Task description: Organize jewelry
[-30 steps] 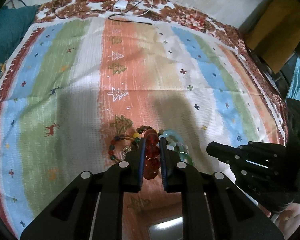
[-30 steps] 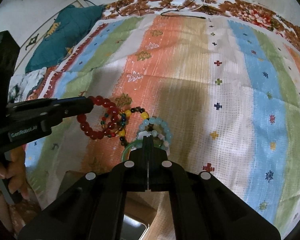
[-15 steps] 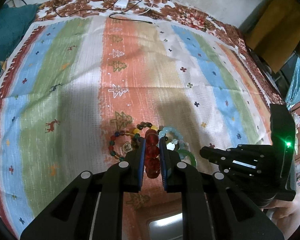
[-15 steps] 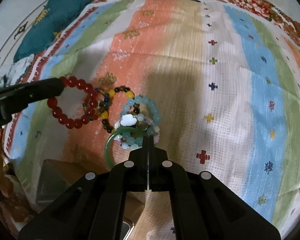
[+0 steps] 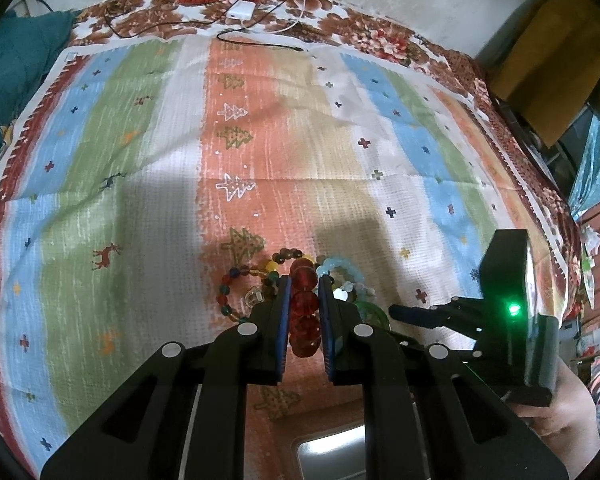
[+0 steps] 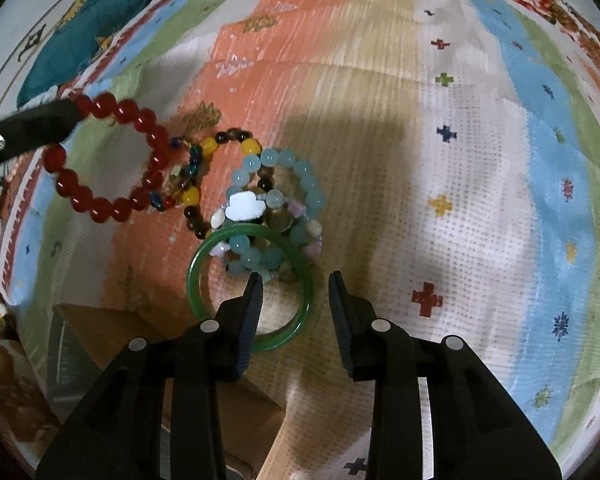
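Note:
My left gripper (image 5: 304,280) is shut on a red bead bracelet (image 5: 305,304), which hangs from it at the left of the right wrist view (image 6: 112,160). My right gripper (image 6: 296,278) is open just above a green bangle (image 6: 300,322), with the bangle's right side between its fingers. A light-blue bead bracelet (image 6: 300,172) with a white charm (image 6: 244,206) and a multicolour bead bracelet (image 6: 208,146) lie bunched on the striped cloth (image 6: 480,208) beside the bangle. The right gripper also shows at the right of the left wrist view (image 5: 404,314).
A brown cardboard box (image 6: 112,336) with a shiny container inside sits below the jewelry at the cloth's near edge. A teal cushion (image 6: 88,24) lies at the far left. A white charger and cables (image 5: 242,12) lie at the far edge.
My right gripper has opened and moved down over the green bangle. The left gripper still holds the red bracelet and has lifted it slightly left of the pile.

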Motion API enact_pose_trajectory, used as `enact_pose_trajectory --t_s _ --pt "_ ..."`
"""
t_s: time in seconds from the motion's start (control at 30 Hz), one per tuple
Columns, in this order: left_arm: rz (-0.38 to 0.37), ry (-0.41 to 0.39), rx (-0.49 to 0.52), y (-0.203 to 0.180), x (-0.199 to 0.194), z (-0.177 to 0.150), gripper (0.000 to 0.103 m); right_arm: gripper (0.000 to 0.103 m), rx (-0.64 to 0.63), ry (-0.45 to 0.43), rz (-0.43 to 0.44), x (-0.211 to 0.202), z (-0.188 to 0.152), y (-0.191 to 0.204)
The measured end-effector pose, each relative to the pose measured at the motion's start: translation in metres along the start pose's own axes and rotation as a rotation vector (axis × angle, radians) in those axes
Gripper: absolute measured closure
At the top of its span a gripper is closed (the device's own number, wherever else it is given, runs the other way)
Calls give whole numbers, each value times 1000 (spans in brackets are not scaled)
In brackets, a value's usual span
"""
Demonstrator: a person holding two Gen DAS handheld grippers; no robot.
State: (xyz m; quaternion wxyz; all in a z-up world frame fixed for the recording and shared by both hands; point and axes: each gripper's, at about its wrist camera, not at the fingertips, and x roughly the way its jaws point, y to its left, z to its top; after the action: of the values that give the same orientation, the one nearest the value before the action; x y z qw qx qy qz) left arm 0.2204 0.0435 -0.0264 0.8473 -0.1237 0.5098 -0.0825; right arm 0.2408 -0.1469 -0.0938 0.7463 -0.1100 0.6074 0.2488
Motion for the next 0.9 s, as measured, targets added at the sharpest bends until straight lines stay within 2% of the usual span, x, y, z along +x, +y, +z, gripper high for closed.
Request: enact_pose_trajectory --t_s 0.07,0.13,0.2,0.3,0.37,0.6,0.9 --pt "1 -1 0 0 0 0 90 69 -5 7 -9 5 0 1" --pt "1 1 1 0 0 0 90 79 -7 6 -21 6 1 1" --pt "-1 0 0 0 0 0 90 84 -6 7 -23 7 1 0" --pt "-1 1 1 0 0 0 90 86 -19 8 -34 9 0 2" --pt "2 2 4 -1 0 -1 90 95 -19 7 -40 9 -1 3" --pt "3 1 6 -2 0 -1 90 95 -21 -26 -37 1 2 4" --pt "2 -7 18 -5 -4 -5 90 95 -9 -116 -26 -36 0 6"
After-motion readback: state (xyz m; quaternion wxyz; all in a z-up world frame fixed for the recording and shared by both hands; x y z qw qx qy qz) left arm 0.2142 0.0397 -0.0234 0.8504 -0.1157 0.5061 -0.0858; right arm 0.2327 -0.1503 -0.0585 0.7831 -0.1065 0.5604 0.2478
